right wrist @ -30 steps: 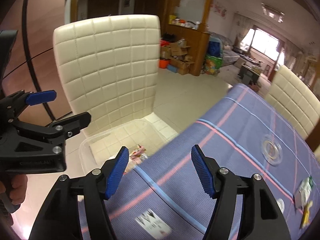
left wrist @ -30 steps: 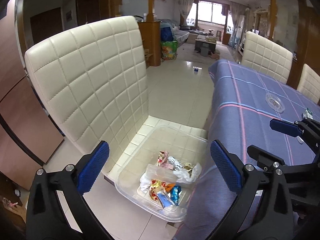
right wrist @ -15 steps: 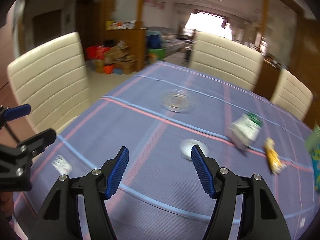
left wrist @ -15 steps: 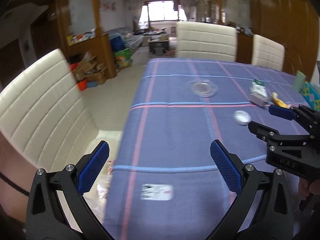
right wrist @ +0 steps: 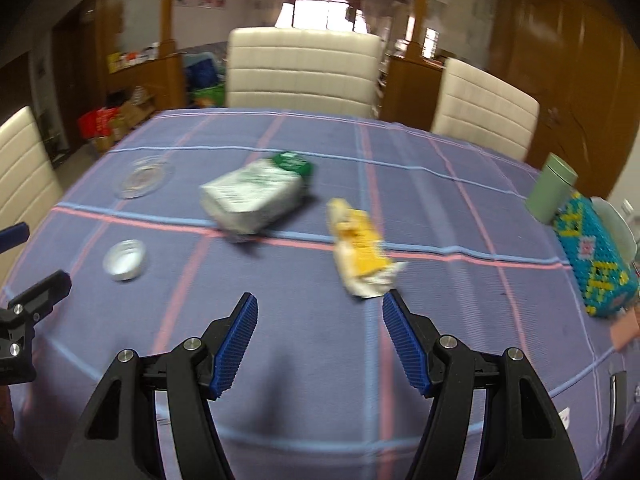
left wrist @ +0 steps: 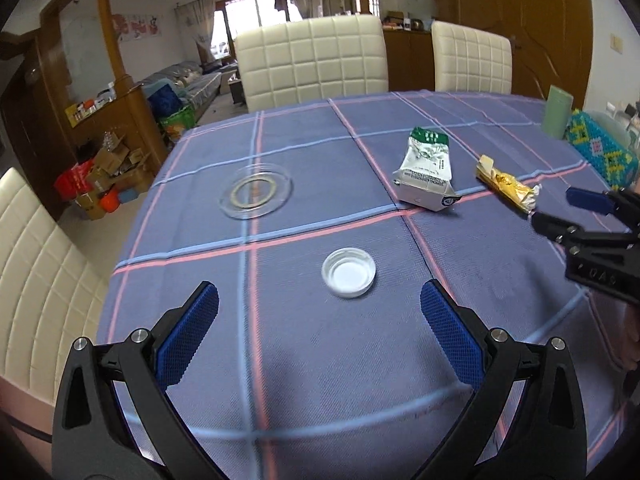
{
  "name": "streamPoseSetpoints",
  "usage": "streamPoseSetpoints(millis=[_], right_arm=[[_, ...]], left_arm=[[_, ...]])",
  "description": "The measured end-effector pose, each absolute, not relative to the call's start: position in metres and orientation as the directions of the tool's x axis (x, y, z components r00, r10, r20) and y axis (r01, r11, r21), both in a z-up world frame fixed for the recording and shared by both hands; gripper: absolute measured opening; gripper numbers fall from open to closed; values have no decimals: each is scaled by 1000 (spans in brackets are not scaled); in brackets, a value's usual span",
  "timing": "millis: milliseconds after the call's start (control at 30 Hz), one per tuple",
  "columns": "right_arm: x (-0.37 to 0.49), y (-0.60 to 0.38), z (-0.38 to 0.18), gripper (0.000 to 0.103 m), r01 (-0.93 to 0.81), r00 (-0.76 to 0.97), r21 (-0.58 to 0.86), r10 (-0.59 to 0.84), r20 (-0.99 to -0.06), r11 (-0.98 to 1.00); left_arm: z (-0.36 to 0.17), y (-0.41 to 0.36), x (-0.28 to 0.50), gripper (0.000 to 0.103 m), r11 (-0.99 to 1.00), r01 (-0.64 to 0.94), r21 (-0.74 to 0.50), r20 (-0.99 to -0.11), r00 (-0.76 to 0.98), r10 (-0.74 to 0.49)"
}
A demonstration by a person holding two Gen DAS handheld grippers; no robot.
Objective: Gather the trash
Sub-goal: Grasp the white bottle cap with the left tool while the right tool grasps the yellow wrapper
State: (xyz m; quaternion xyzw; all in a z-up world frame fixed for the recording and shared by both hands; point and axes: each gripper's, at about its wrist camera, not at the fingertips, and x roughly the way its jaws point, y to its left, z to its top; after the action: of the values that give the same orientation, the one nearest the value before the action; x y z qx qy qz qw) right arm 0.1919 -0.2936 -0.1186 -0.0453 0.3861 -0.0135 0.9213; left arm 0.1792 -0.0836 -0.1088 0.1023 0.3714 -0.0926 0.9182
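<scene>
Over the blue plaid tablecloth (left wrist: 320,360) both hand-held grippers hang with nothing in them. Left gripper (left wrist: 319,334) has its blue-padded fingers spread wide, and a small white plastic lid (left wrist: 349,272) lies on the cloth just beyond the gap between them. Right gripper (right wrist: 319,342) is likewise released, jaws apart, its right fingertip just short of the crumpled end of a yellow snack wrapper (right wrist: 358,250). That wrapper lies toward the tabletop's right side, pointing away from the camera. Beside it on the left, a crushed white carton with a green top (right wrist: 256,194) rests near the middle of the tabletop, tipped over on its side. Farther left, toward the tabletop's left edge, sits a clear glass coaster (left wrist: 256,196). At the right edge stand a pale green cylindrical container (right wrist: 550,188) and a teal and yellow beaded box (right wrist: 592,264), touching each other. Cream quilted chairs (left wrist: 312,62) line the far edge.
</scene>
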Motion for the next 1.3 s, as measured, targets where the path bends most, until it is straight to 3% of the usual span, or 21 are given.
streamPoseSetpoints(millis=[433, 500, 533, 567, 600, 667, 700, 1300], right_arm=[[251, -315, -150, 68, -31, 645, -92, -50, -763, 995], [251, -316, -152, 62, -35, 644, -75, -34, -764, 997], [251, -315, -152, 55, -43, 643, -52, -12, -766, 998], [251, -315, -152, 39, -47, 641, -36, 3, -767, 998], [250, -314, -151, 35, -52, 640, -23, 16, -768, 998], [245, -308, -148, 29, -67, 645, -32, 19, -764, 997], [242, -305, -147, 24, -75, 645, -26, 29, -763, 997], [161, -193, -93, 21, -316, 678, -17, 213, -704, 949]], left_arm=[[-149, -94, 235, 97, 963, 247, 109, -774, 629, -74], [-151, -90, 239, 90, 967, 243, 80, -788, 609, -88], [-152, -88, 240, 85, 968, 238, 73, -792, 604, -89], [-152, -87, 240, 78, 969, 238, 64, -795, 599, -94], [-152, -86, 240, 72, 969, 243, 45, -795, 596, -113], [-150, -88, 237, 47, 966, 256, 31, -797, 589, -130], [-150, -90, 236, 41, 964, 263, 34, -799, 586, -132], [-94, -46, 156, 41, 964, 244, 104, -704, 703, -101]])
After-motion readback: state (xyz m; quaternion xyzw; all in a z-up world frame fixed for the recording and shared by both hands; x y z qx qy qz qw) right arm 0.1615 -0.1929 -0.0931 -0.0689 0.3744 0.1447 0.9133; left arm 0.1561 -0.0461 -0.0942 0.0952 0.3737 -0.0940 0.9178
